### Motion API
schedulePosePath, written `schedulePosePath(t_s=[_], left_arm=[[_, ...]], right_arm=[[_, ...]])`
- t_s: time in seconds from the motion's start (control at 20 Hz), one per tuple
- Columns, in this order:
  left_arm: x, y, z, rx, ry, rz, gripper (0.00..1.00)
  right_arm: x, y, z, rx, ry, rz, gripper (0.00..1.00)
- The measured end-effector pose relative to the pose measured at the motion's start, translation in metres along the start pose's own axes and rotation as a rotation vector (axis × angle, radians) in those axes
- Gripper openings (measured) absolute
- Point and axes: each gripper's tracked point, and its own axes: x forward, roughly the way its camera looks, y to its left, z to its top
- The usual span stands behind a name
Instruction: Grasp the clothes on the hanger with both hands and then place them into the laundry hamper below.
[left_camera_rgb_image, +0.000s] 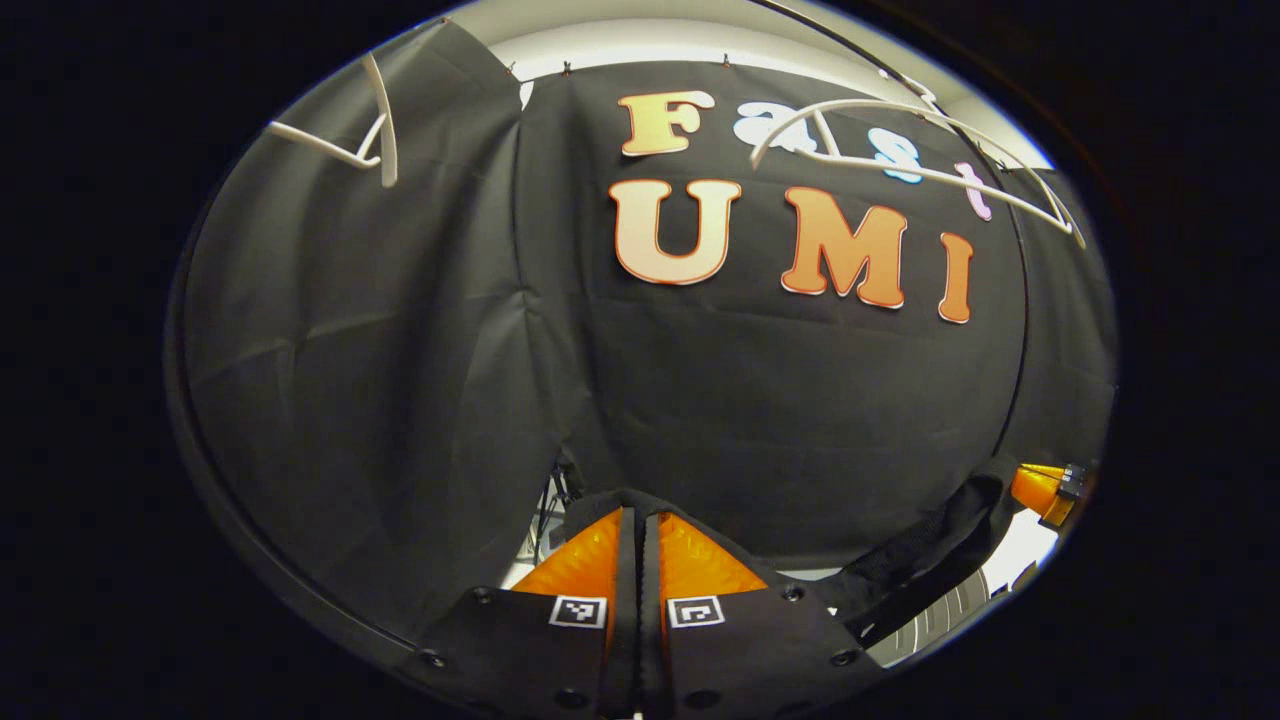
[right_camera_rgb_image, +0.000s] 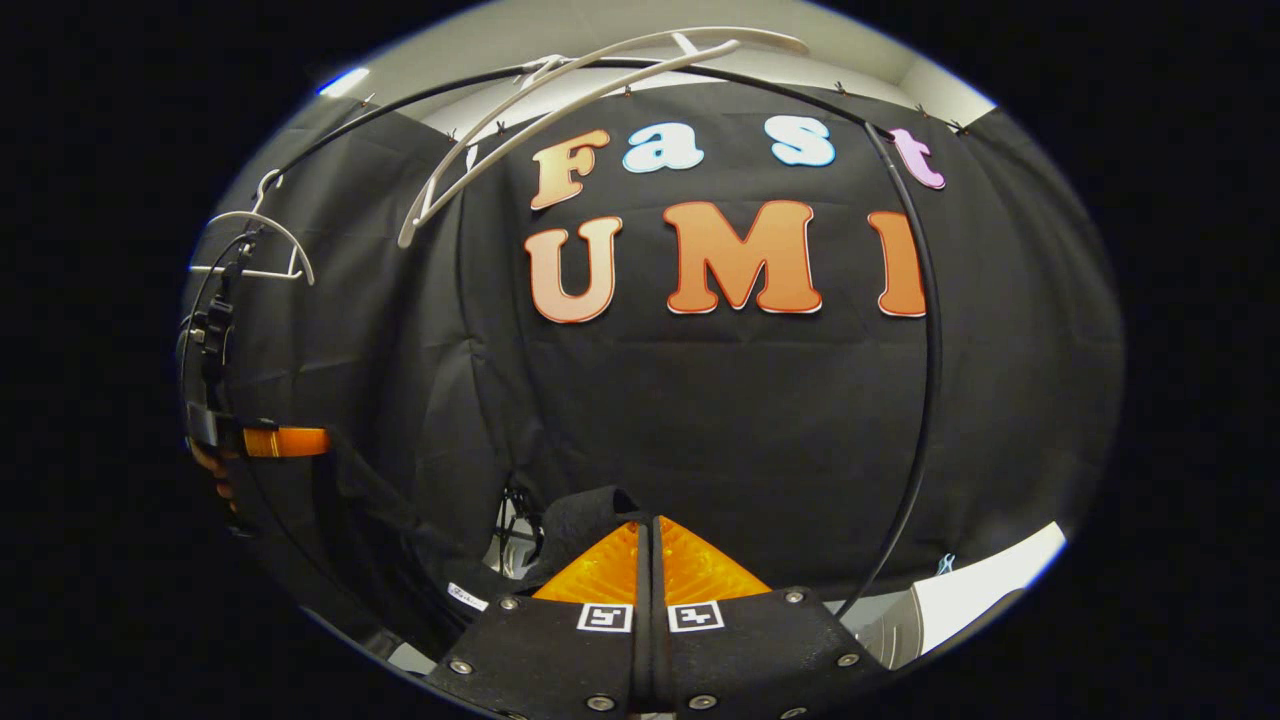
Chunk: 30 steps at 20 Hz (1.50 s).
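My left hand-held gripper (left_camera_rgb_image: 638, 520) is clenched on a fold of the black garment (left_camera_rgb_image: 930, 560), and my right hand-held gripper (right_camera_rgb_image: 650, 528) pinches another fold of it, so the cloth hangs slack between them, already off the white hangers (right_camera_rgb_image: 560, 110) up on the black rail (right_camera_rgb_image: 925, 330); in the right gripper view my left one sits far left; the hamper I cannot make out; open room lies below, the rail's upright just right.
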Motion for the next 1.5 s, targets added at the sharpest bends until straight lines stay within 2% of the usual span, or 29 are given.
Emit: schedulePosePath(t_s=[0.3, 0.6, 0.95, 1.5], left_arm=[[0.018, -0.011, -0.064, 0.003, 0.104, -0.023, 0.08], [0.038, -0.021, -0.142, -0.007, 0.225, -0.030, 0.09], [0.058, -0.036, -0.237, -0.023, 0.375, -0.051, 0.09], [0.065, -0.040, -0.333, -0.013, 0.554, -0.050, 0.09]], right_arm=[[0.018, 0.017, -0.068, 0.004, 0.115, 0.031, 0.00], [0.039, 0.018, -0.137, 0.015, 0.231, 0.028, 0.00], [0.058, 0.027, -0.221, -0.025, 0.370, 0.038, 0.00], [0.063, 0.042, -0.340, 0.009, 0.630, 0.025, 0.00]])
